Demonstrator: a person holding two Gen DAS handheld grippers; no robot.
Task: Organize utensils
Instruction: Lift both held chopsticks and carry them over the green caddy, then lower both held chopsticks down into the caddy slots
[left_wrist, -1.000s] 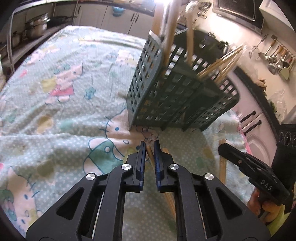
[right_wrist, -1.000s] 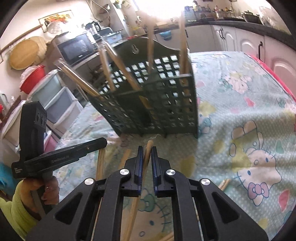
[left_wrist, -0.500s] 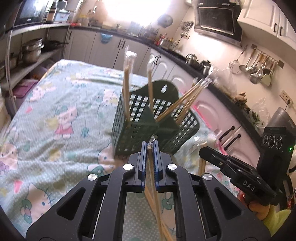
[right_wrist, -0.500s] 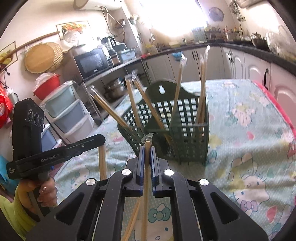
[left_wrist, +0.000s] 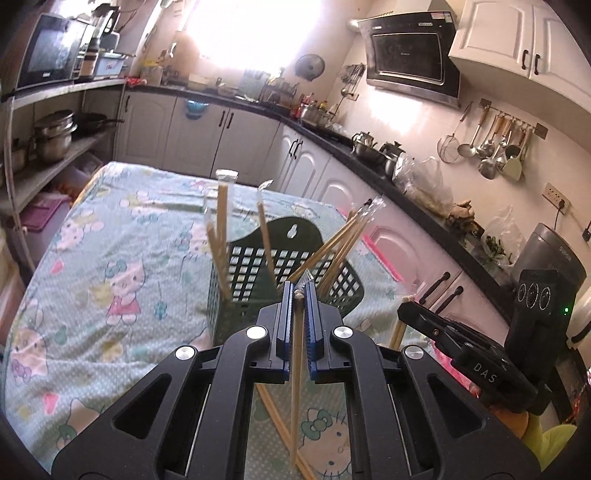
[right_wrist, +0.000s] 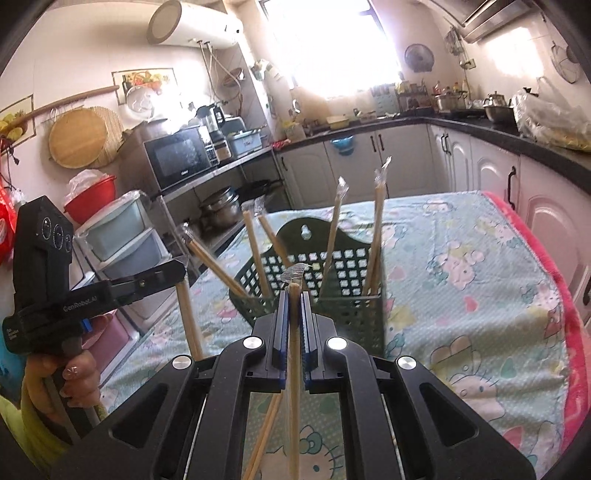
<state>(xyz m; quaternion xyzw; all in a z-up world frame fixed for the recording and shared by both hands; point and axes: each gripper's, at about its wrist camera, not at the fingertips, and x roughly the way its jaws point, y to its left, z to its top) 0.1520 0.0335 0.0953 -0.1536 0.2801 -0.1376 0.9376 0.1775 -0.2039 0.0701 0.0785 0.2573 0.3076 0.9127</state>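
Chopsticks hang upright, one pair pinched in the left claw, another in the right claw. Basket stands just beyond both, equally near, on the worktop.

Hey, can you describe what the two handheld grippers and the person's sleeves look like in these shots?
Both are black plastic. The left gripper and right gripper have angular, cut-out finger arms with silver screw heads and blue ribbed pads. Each pistol-style body carries a block with three round dials; one reads "DAS", the other "GenRobot.AI". A green light glows on the right one. The sleeves are yellow-green.
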